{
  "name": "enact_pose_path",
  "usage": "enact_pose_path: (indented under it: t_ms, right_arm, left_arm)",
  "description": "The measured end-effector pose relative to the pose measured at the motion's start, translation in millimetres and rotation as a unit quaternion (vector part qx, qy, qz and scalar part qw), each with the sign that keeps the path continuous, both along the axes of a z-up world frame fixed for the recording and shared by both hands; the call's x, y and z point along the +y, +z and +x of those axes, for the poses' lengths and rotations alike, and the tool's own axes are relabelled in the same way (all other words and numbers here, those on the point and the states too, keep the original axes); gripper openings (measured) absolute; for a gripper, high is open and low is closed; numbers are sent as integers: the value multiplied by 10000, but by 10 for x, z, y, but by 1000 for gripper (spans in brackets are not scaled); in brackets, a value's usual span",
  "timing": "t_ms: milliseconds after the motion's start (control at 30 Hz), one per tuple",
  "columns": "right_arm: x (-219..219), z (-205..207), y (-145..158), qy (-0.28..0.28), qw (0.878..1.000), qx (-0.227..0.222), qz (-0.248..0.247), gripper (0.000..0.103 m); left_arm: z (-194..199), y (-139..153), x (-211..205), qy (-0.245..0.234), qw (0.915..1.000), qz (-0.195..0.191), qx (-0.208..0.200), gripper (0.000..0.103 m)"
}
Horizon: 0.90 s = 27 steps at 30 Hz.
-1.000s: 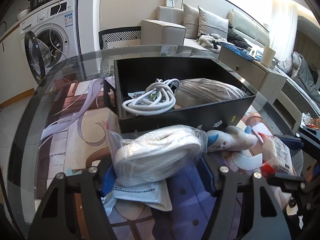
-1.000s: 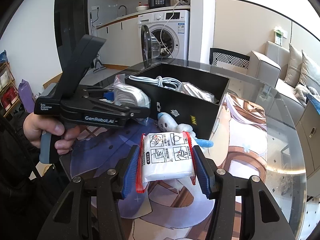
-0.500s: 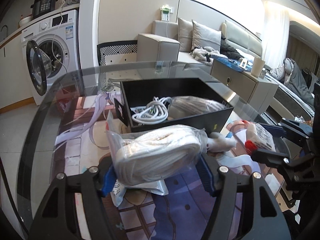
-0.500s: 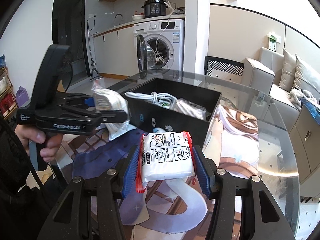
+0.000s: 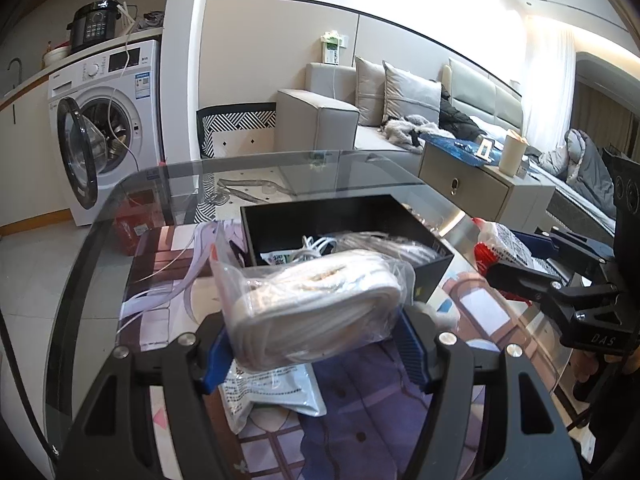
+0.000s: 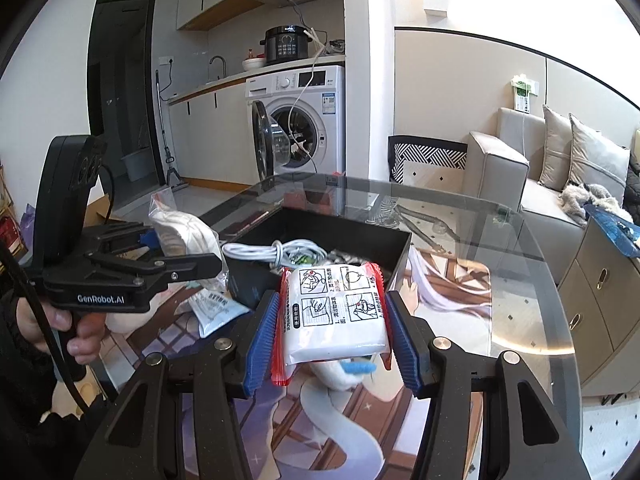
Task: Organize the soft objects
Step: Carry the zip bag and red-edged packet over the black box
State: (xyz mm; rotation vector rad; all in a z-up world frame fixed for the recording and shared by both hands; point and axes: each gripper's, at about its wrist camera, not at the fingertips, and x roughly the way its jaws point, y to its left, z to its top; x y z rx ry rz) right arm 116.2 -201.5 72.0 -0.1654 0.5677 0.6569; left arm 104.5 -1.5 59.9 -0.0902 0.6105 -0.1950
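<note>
My left gripper is shut on a clear bag of white rolled cloth and holds it above the table, in front of the black box. My right gripper is shut on a white packet with red edges and holds it above the table, near the black box. The box holds a coiled white cable and a bagged item. Each gripper shows in the other's view: the left with its bag, the right with its packet.
A flat printed pouch and a white plush toy lie on the printed mat on the round glass table. A washing machine with its door open and a sofa stand behind.
Both grippers have risen and pulled back from the box with their loads still held. The box looks smaller and farther in both views.
</note>
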Motion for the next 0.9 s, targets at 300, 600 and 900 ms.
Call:
enact_pose_path:
  t_ms: [300, 600, 900]
  right_arm:
    - [40, 231, 117, -56, 9999, -3, 90, 54]
    - [198, 496, 159, 35, 10000, 48, -3, 54]
    - [368, 773, 27, 157, 9995, 155, -204, 54]
  left_arm:
    - [101, 65, -11, 51, 10000, -21, -65, 68]
    - [313, 112, 13, 28, 10000, -46, -16, 68]
    - [578, 34, -16, 69, 9998, -97, 143, 68]
